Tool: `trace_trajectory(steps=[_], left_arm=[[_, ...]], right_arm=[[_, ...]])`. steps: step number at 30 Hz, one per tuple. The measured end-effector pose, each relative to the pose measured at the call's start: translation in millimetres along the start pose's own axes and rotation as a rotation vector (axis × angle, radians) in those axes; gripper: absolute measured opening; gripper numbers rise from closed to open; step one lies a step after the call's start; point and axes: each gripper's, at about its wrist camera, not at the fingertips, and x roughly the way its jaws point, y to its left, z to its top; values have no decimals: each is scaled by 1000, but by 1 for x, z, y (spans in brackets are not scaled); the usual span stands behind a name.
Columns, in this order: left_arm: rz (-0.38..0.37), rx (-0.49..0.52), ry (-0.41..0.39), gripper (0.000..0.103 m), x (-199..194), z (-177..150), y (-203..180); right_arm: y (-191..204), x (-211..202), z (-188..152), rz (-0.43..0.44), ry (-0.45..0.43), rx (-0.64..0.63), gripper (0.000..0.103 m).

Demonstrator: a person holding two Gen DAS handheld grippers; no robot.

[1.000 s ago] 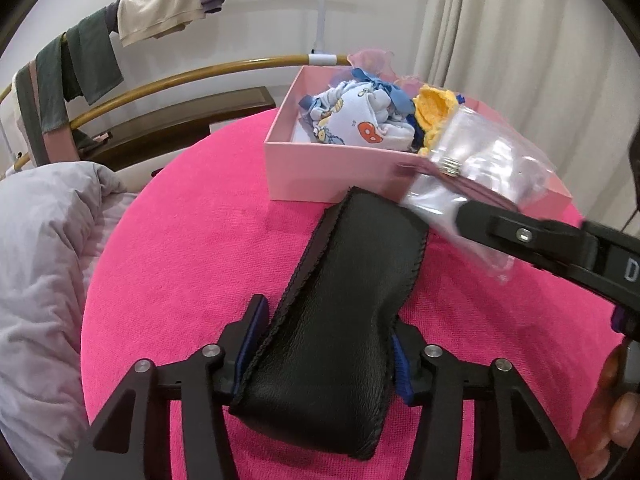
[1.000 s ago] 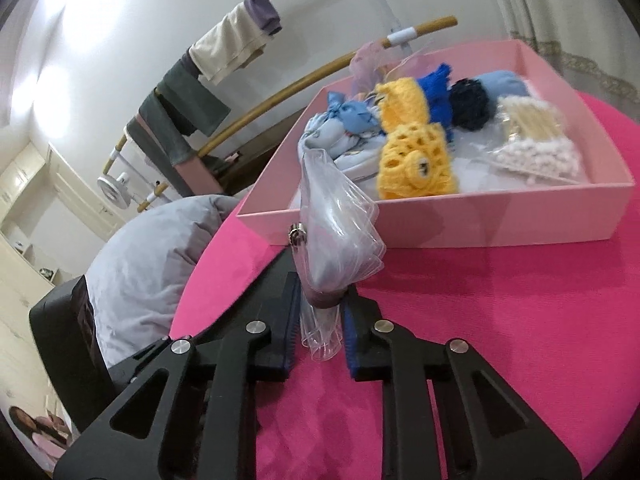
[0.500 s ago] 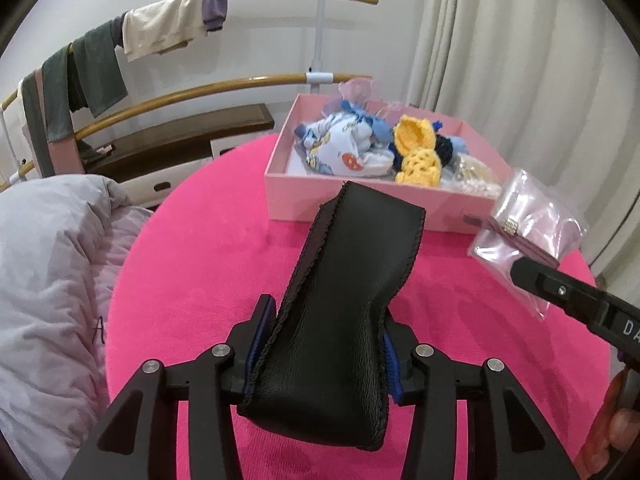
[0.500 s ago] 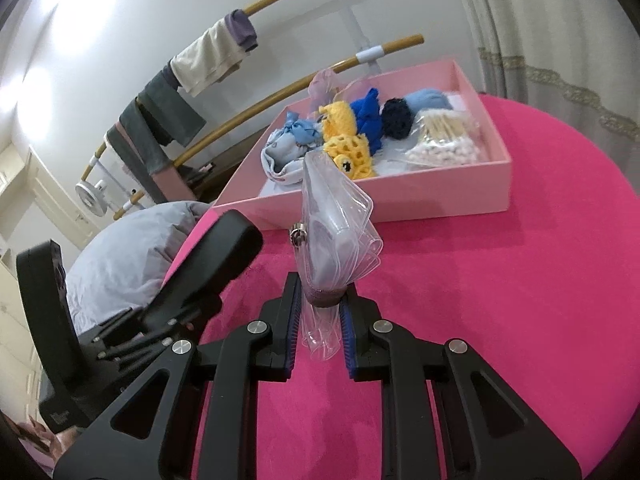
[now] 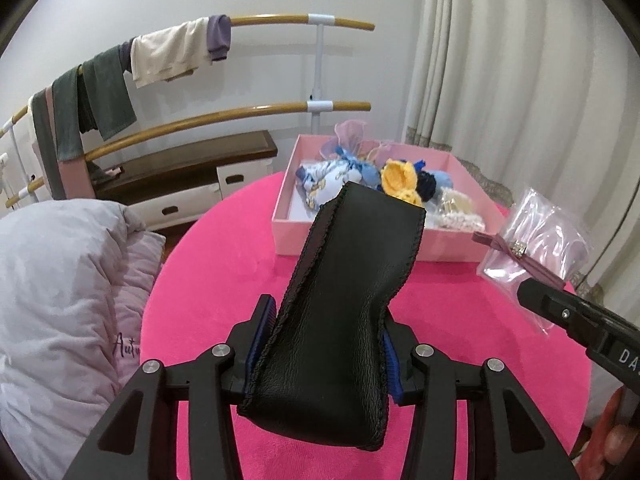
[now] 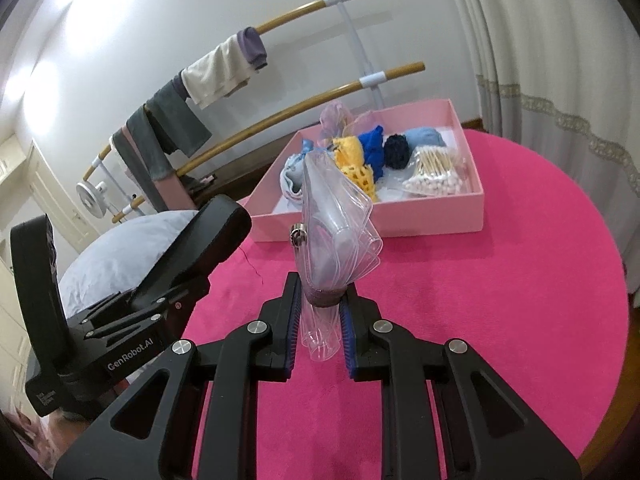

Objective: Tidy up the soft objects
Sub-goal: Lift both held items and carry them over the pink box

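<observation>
My left gripper (image 5: 326, 350) is shut on a black leather pouch (image 5: 344, 300) and holds it up above the pink table (image 5: 208, 280). It shows at the left of the right wrist view (image 6: 192, 248). My right gripper (image 6: 318, 320) is shut on a clear zip bag with a mauve zipper (image 6: 336, 236), also seen at the right of the left wrist view (image 5: 536, 240). A pink box (image 6: 400, 216) at the table's far side holds soft items: printed cloth (image 5: 324, 176), yellow crochet pieces (image 6: 356, 160), blue and navy balls, and a bag of cotton swabs (image 6: 436, 172).
A grey quilt (image 5: 56, 300) lies left of the table. Behind stand a wooden rail rack (image 5: 224, 116) hung with clothes, a low bench (image 5: 180, 168) and a curtain (image 5: 520, 80). The round table's edge curves close at the right (image 6: 616, 280).
Both grippers have pulled back from the pink box and risen, each still holding its item. The clear bag has moved to the right, away from the black pouch.
</observation>
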Motion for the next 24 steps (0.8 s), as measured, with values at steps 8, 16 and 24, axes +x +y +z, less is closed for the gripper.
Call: trace_trajectory(steps=[8,16,24], left_arm=[[-4,3,-36,43,-16,9,1],[-5,12,-69,43,-14,26,-4],[-6,9,-102,43,1,57,-6]], right_arm=[[7,-13,7,-18,-22,-27,17],[10,-21,24,-69,-49,-62,17],[10,-24,54,-143,-87,-107,18]])
